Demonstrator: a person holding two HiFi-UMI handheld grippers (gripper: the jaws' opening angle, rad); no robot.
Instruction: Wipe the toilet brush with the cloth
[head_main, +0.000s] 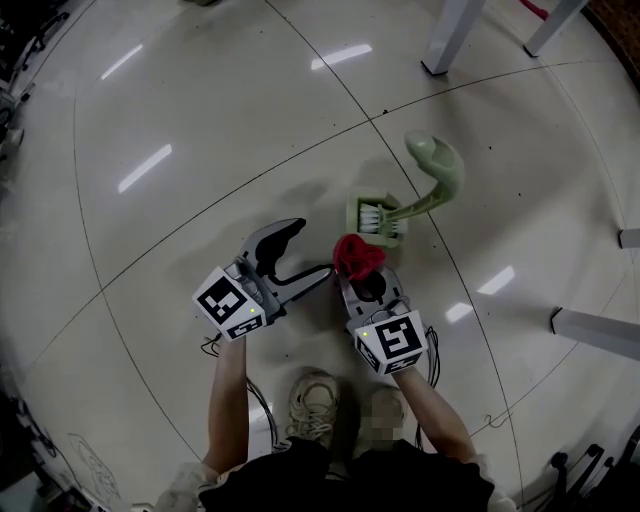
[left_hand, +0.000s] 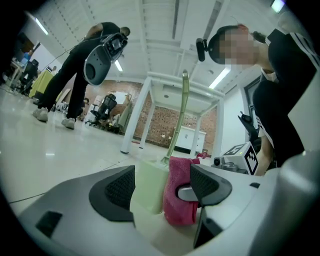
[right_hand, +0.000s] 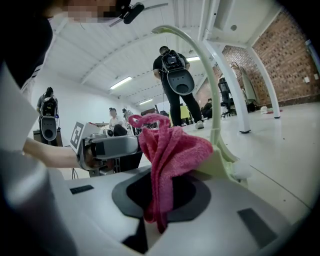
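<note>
Right hand-held gripper (head_main: 366, 282) clamped on red cloth (head_main: 357, 254), cloth against green toilet brush (head_main: 432, 182) on floor (head_main: 200, 120), left hand-held gripper (head_main: 311, 251) just beside, jaws apart.

A large open-plan lab or workshop hall is shown. A glossy, pale tiled floor (head_main: 200, 120) is seen on all sides, with white table legs (head_main: 450, 35) standing on it. A brick wall (right_hand: 295, 55), a white ceiling (left_hand: 160, 30) with strip lights (left_hand: 220, 77), office chairs (left_hand: 106, 105) and other people (right_hand: 164, 62) carrying equipment are seen further off.
</note>
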